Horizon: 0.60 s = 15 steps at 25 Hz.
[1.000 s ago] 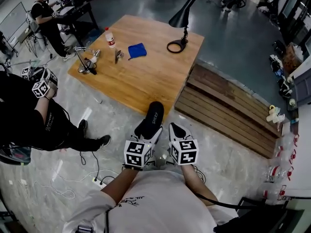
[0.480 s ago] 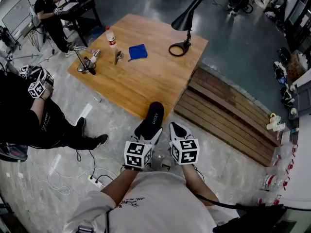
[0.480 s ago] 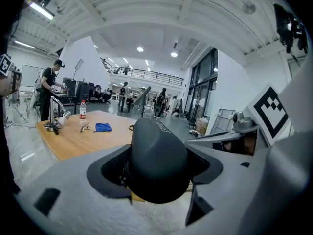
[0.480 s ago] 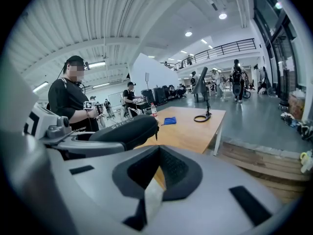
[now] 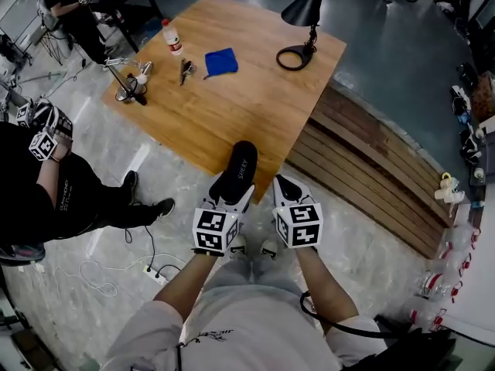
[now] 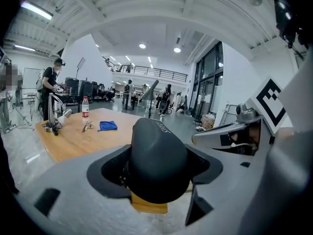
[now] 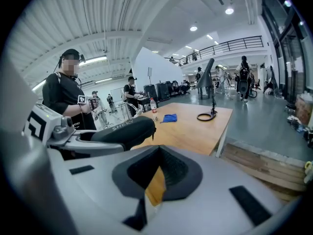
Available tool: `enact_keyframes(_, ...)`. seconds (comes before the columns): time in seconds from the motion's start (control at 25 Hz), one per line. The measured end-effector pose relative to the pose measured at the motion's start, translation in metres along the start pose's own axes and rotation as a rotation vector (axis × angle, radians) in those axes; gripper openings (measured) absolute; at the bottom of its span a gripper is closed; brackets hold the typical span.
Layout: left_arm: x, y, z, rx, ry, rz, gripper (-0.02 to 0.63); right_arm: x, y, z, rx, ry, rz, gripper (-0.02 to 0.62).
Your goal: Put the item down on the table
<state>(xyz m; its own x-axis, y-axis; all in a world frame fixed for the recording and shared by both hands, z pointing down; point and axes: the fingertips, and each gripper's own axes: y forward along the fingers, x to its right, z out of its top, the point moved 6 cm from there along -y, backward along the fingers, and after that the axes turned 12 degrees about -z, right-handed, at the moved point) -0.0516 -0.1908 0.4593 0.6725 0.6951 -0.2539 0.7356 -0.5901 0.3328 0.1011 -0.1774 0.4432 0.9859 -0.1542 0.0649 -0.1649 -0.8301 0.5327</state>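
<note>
A black shoe-like item (image 5: 237, 173) with pale lettering is clamped in my left gripper (image 5: 229, 201), which is shut on its near end. The item juts forward over the near edge of the wooden table (image 5: 232, 110), held above the floor. In the left gripper view the item (image 6: 157, 153) fills the space between the jaws. My right gripper (image 5: 283, 188) hovers just right of it, jaws together with nothing in them. The right gripper view shows the item (image 7: 122, 131) to the left, and only a thin sliver of table between the right gripper's (image 7: 155, 182) pads.
On the table's far part are a black desk lamp (image 5: 304, 18), a blue cloth (image 5: 221, 62), a water bottle (image 5: 171, 37), a metal tool (image 5: 186, 70) and a small stand (image 5: 128, 90). A wooden platform (image 5: 371, 168) lies right. A person in black (image 5: 46, 192) stands left; cables (image 5: 147, 269) cross the floor.
The table has drawn nearer and lower in the head view. Both grippers sit a little higher and wider apart. The black item stays clamped in the left gripper.
</note>
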Motion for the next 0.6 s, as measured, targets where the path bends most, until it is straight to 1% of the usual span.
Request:
enact_keyframes(0.16,-0.031,0.027,-0.010,-0.017,-0.001,0.008,0.337,0.002,0.041,-0.003,-0.019,0.003,0.006,0.005)
enact_keyframes(0.36,-0.061,0.070,-0.028,-0.028,-0.020,0.018,0.337,0.010,0.092,-0.015,-0.046,0.041,0.019,0.005)
enact_keyframes(0.52,-0.094,0.105,-0.041,-0.061,-0.006,0.030,0.336,0.006,0.128,-0.030,-0.071,0.038,0.033,0.005)
enact_keyframes(0.6,-0.111,0.121,-0.045,-0.076,-0.012,0.043,0.336,0.005,0.145,-0.036,-0.086,0.036,0.037,0.005)
